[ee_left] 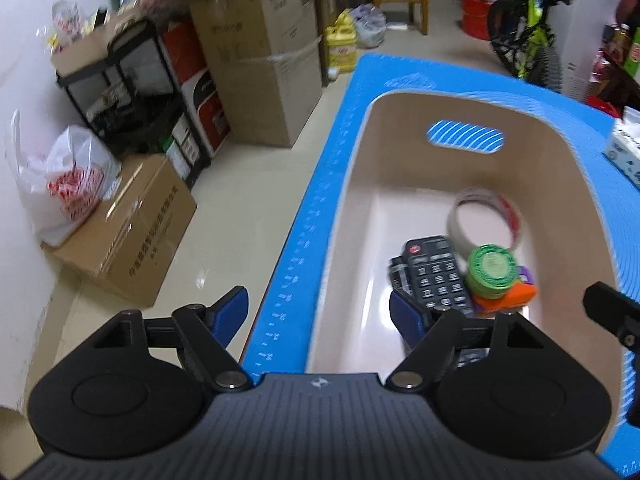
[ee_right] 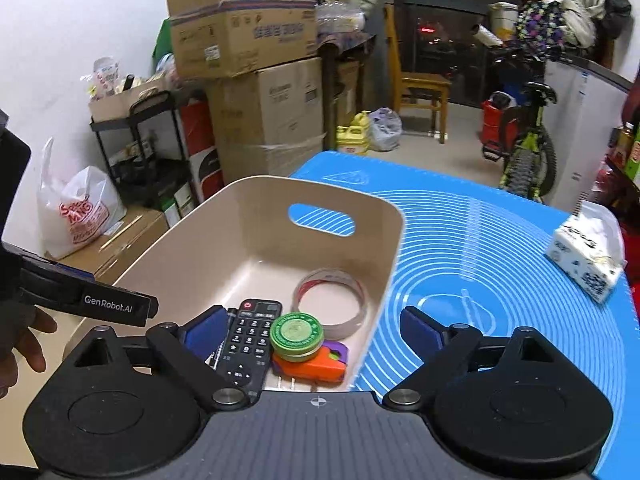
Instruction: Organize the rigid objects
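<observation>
A beige plastic bin [ee_left: 560,168] [ee_right: 256,200] stands on the blue mat [ee_left: 332,184] [ee_right: 500,248]. Inside lie a black remote [ee_left: 436,276] [ee_right: 250,340], a green round tin [ee_left: 494,270] [ee_right: 296,336], an orange and purple piece [ee_left: 512,298] [ee_right: 316,366] under the tin, and a tape roll [ee_left: 488,216] [ee_right: 330,302]. My left gripper [ee_left: 320,312] is open and empty above the bin's near left wall. My right gripper [ee_right: 316,330] is open and empty above the bin's near right corner.
A tissue pack [ee_right: 584,258] [ee_left: 624,148] lies on the mat's right side. Cardboard boxes [ee_left: 260,56], a black shelf [ee_left: 132,92] and a white bag [ee_left: 64,184] crowd the floor at left. A bicycle [ee_right: 524,136] and wooden chair [ee_right: 420,84] stand beyond the table.
</observation>
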`<act>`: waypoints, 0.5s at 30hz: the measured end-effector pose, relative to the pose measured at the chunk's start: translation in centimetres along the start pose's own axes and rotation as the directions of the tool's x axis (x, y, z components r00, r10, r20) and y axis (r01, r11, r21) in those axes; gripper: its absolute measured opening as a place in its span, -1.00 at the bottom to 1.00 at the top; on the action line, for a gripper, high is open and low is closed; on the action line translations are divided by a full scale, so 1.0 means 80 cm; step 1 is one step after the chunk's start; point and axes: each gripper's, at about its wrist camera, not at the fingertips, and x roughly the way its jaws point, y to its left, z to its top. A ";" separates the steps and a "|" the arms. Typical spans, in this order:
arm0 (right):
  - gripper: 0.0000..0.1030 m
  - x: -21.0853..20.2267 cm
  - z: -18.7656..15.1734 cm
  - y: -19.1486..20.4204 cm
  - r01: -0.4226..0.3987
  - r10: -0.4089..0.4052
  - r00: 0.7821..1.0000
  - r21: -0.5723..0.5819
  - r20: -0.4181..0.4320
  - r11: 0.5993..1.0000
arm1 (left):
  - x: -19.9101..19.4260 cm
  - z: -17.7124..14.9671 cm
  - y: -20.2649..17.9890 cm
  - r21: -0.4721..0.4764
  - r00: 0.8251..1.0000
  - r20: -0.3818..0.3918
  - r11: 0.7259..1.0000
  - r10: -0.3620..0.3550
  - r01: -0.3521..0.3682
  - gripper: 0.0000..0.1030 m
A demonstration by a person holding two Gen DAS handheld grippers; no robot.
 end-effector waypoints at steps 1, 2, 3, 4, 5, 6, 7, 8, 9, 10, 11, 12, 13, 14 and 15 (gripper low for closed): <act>0.82 -0.005 0.000 -0.003 0.004 -0.004 1.000 0.008 0.001 1.000 | -0.008 0.000 -0.005 0.011 1.000 0.017 1.000 -0.003 0.002 0.52; 0.82 -0.012 -0.001 -0.004 0.007 -0.007 1.000 0.015 0.003 1.000 | -0.017 -0.002 -0.010 0.027 0.999 0.035 1.000 -0.007 0.006 0.52; 0.83 -0.017 -0.002 -0.006 0.011 -0.011 1.000 0.020 0.005 1.000 | -0.025 -0.004 -0.016 0.044 0.999 0.047 0.999 -0.009 0.007 0.55; 0.84 -0.023 -0.002 -0.008 0.016 -0.016 1.000 0.024 0.008 1.000 | -0.030 -0.006 -0.021 0.056 0.998 0.054 0.998 -0.010 0.006 0.56; 0.85 -0.030 -0.004 -0.010 0.021 -0.021 1.000 0.028 0.013 0.999 | -0.038 -0.009 -0.027 0.069 0.998 0.063 0.998 -0.009 0.005 0.56; 0.86 -0.036 -0.005 -0.011 0.023 -0.024 1.000 0.032 0.017 0.999 | -0.044 -0.012 -0.031 0.077 0.998 0.069 0.997 -0.011 0.006 0.56; 0.86 -0.044 -0.006 -0.013 0.026 -0.027 0.999 0.036 0.020 0.999 | -0.050 -0.016 -0.034 0.083 0.997 0.072 0.997 -0.014 0.008 0.56; 0.86 -0.052 -0.007 -0.015 0.030 -0.031 0.999 0.042 0.023 0.999 | -0.056 -0.019 -0.037 0.086 0.997 0.072 0.996 -0.018 0.011 0.56; 0.86 -0.059 -0.008 -0.016 0.034 -0.035 0.999 0.047 0.025 0.998 | -0.065 -0.023 -0.041 0.091 0.997 0.072 0.996 -0.022 0.015 0.56; 0.86 -0.067 -0.010 -0.018 0.038 -0.039 0.999 0.052 0.028 0.998 | -0.070 -0.027 -0.043 0.096 0.997 0.072 0.995 -0.025 0.018 0.56; 0.86 -0.075 -0.012 -0.021 0.041 -0.043 0.999 0.057 0.031 0.998 | -0.078 -0.032 -0.048 0.104 0.997 0.067 0.994 -0.030 0.023 0.57; 0.87 -0.086 -0.014 -0.023 0.046 -0.049 0.998 0.063 0.036 0.997 | -0.085 -0.035 -0.050 0.109 0.997 0.065 0.994 -0.038 0.030 0.57; 0.87 -0.095 -0.017 -0.025 0.049 -0.051 0.998 0.067 0.041 0.997 | -0.093 -0.040 -0.053 0.111 0.997 0.065 0.993 -0.048 0.041 0.57; 0.87 -0.105 -0.019 -0.028 0.049 -0.053 0.997 0.074 0.048 0.996 | -0.100 -0.043 -0.054 0.110 0.996 0.066 0.993 -0.057 0.049 0.57; 0.87 -0.117 -0.024 -0.030 0.053 -0.058 0.997 0.080 0.055 0.995 | -0.108 -0.047 -0.057 0.110 0.996 0.068 0.992 -0.063 0.055 0.57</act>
